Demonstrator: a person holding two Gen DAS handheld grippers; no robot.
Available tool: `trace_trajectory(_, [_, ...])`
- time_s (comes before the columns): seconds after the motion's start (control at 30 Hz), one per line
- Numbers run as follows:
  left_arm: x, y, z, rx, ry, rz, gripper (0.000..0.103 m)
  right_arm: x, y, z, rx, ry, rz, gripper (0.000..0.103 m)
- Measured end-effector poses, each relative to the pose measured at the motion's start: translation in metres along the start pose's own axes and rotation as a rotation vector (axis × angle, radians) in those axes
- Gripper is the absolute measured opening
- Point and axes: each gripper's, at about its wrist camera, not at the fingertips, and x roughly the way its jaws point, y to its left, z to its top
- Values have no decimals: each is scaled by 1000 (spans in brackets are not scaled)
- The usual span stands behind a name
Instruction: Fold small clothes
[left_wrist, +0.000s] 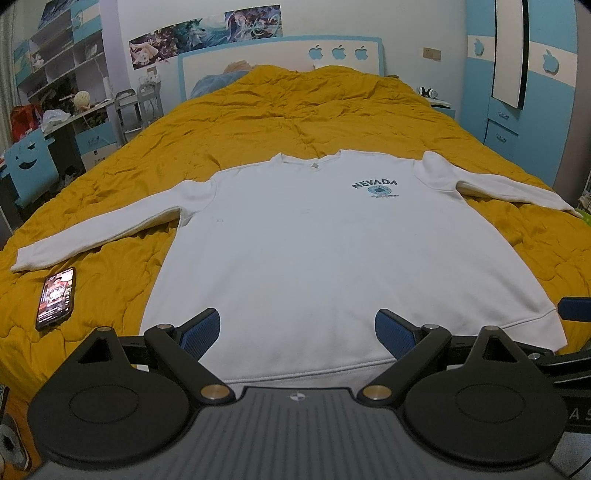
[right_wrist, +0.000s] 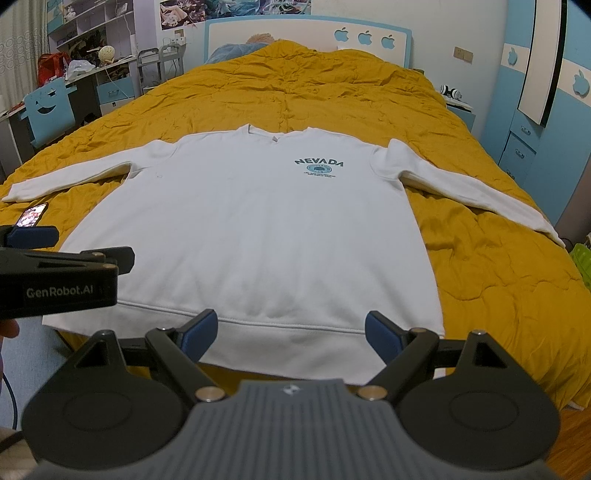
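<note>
A white sweatshirt (left_wrist: 332, 251) lies flat and face up on the bed, on a mustard-yellow quilt (left_wrist: 280, 114), and it fills the middle of both frames. Its collar points to the top of the frame and its hem is at the bottom. Both sleeves are spread out to the sides. The word NEVADA is printed in dark letters on the chest, to the right of the centre.

In the left wrist view, the left hand-held gripper (left_wrist: 297, 332) is at the bottom centre, above the hem, with its two blue pads wide apart and nothing between them. In the right wrist view, the right hand-held gripper (right_wrist: 287, 334) is also at the bottom centre, over the hem band, and its pads are spread apart and empty as well.

A phone (left_wrist: 55, 298) with a lit screen lies on the quilt at the lower left, just beside the cuff of the left-hand sleeve.
</note>
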Motion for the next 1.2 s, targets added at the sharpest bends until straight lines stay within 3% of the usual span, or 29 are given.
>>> trace_trajectory(0.67, [1,2,-1,-1,2,-2,103,1,0,-1,0,4,2,83])
trace_trajectory(0.87, [7,15,6,-55,2,-41,103,5,1,-3,-6,8,10,83])
trace_trajectory(1.03, [21,34,18,-80,-27,-89,103,11,-2,1,4,-64,68,83])
trace_trajectory(1.2, [33,75,31,-196,-78,-84,103,18,-3,19,-45,-151,176,83])
